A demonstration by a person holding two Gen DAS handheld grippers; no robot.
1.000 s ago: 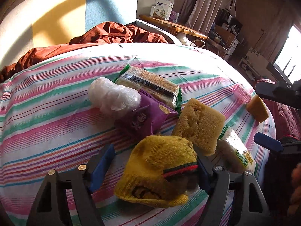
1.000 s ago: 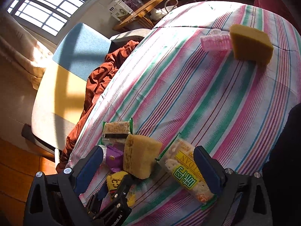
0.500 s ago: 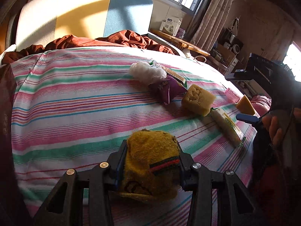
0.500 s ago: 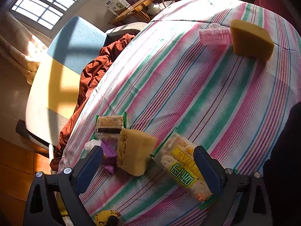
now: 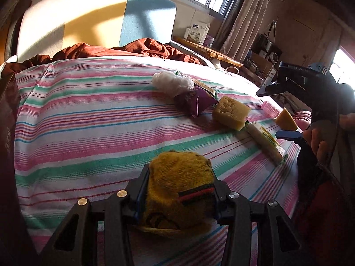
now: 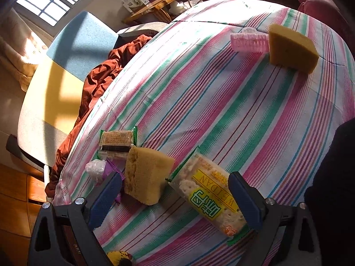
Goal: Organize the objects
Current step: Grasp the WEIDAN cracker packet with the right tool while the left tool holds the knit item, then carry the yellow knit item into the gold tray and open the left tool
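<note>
Left wrist view shows the left gripper (image 5: 177,190) clenched on a mustard-yellow knitted sock with a red and green band (image 5: 179,186); its jaws have just been closing on it, and the sock rests on the striped pink, green and white bedsheet (image 5: 88,122) near the bed's near edge, well apart from the other items. Farther along the sheet lie a crumpled white plastic bag (image 5: 168,82), a purple snack packet (image 5: 195,102), a yellow sponge block (image 5: 230,115) and a clear cracker packet with a yellow and green label (image 5: 266,141) in a loose row. In the right wrist view the right gripper (image 6: 175,199) stands released above the sponge and cracker packet, gripping nothing. A pink ribbed plastic clip (image 6: 248,42) touches a yellow wedge-shaped sponge (image 6: 290,48) near the bed's far corner.
</note>
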